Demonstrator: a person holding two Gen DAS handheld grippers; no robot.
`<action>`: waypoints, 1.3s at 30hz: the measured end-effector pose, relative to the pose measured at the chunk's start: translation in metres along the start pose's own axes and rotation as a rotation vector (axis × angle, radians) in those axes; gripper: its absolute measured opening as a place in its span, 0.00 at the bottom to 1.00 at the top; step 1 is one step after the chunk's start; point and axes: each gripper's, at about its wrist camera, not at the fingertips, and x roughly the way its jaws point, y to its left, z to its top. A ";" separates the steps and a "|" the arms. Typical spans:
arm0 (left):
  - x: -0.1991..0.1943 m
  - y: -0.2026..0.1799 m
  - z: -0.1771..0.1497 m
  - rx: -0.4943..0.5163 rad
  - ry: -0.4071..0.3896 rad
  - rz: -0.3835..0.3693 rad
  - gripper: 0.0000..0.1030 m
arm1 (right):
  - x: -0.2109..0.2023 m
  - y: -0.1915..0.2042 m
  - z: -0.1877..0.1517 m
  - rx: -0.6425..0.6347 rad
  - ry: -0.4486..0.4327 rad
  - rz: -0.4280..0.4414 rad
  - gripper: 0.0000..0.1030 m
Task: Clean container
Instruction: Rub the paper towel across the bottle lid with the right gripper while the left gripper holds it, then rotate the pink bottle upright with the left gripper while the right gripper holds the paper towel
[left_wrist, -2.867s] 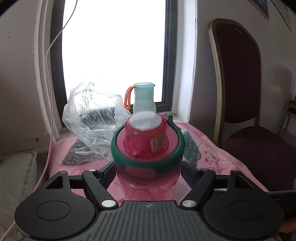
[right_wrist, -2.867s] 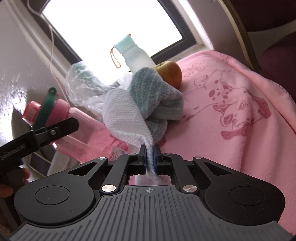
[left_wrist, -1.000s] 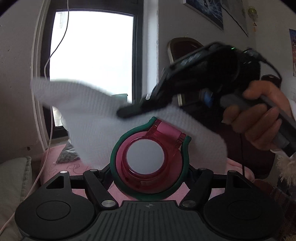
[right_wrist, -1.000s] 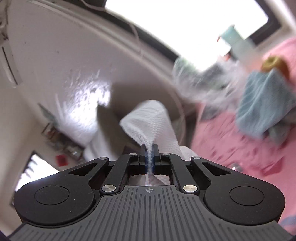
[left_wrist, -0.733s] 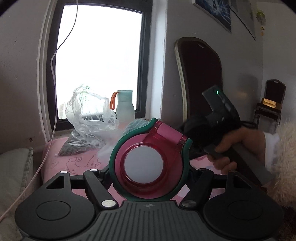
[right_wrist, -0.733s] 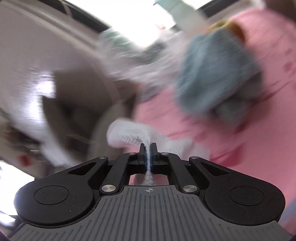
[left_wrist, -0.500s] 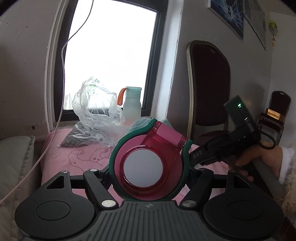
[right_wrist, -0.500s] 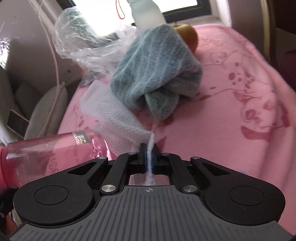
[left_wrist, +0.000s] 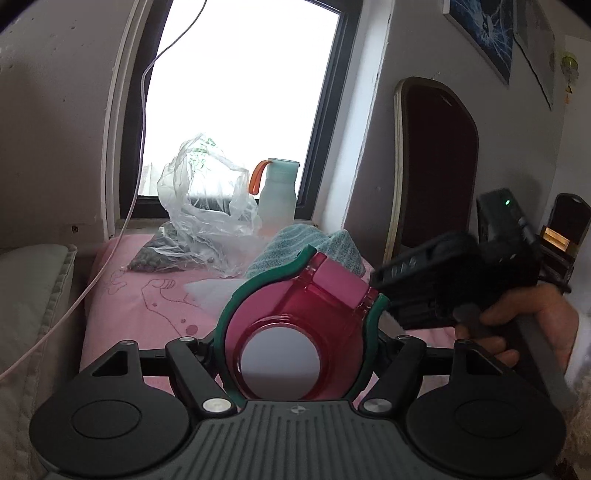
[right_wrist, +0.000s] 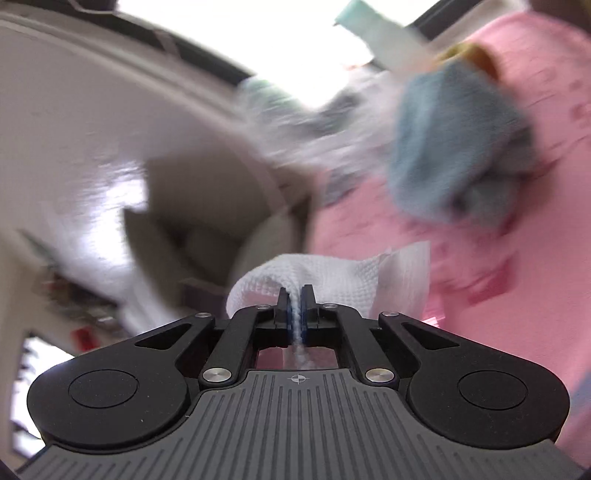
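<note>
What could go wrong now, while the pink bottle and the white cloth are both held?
The left gripper holds the pink bottle round its smooth body, so wiping pressure may push it out. The right gripper pinches only a thin fold of the white cloth, which may pull free.

Both wrist cameras look forward over the pink blanket (left_wrist: 122, 314) toward the window (left_wrist: 236, 103); the right seems blurred.
</note>
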 end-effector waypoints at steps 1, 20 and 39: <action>0.001 0.002 0.001 -0.005 0.004 -0.002 0.69 | 0.004 -0.006 0.002 -0.015 -0.007 -0.129 0.06; 0.052 -0.028 0.049 0.179 0.103 0.037 0.69 | -0.030 -0.049 -0.018 -0.128 -0.201 -0.292 0.07; 0.032 -0.017 0.039 0.087 0.099 0.044 0.68 | -0.016 -0.046 -0.017 -0.191 -0.116 -0.323 0.13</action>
